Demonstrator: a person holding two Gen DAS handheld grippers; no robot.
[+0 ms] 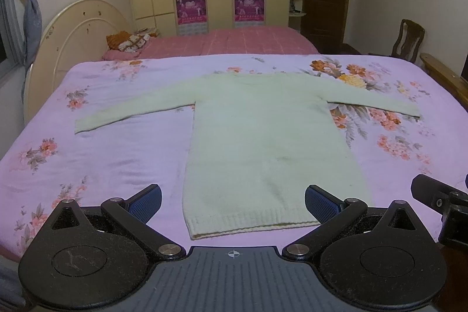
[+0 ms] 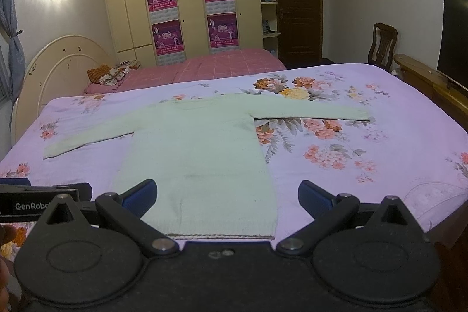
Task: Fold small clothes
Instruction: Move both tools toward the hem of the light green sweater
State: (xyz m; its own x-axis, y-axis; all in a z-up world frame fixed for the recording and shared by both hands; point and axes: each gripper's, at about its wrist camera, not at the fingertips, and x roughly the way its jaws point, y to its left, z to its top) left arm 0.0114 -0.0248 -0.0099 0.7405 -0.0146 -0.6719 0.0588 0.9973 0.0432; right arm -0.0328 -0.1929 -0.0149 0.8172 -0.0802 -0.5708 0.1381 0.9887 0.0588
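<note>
1. Left gripper: fingers spread wide, holding nothing, hovering over the hem.
2. Right gripper: also wide apart and empty, near the hem's right corner.
3. Pale green sweater lies flat, sleeves out, on the floral bedspread.

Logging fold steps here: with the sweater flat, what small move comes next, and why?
Probably bring the left tool to the left sleeve: the sweater lies flat with sleeves spread, and both tools are open, holding nothing.
</note>
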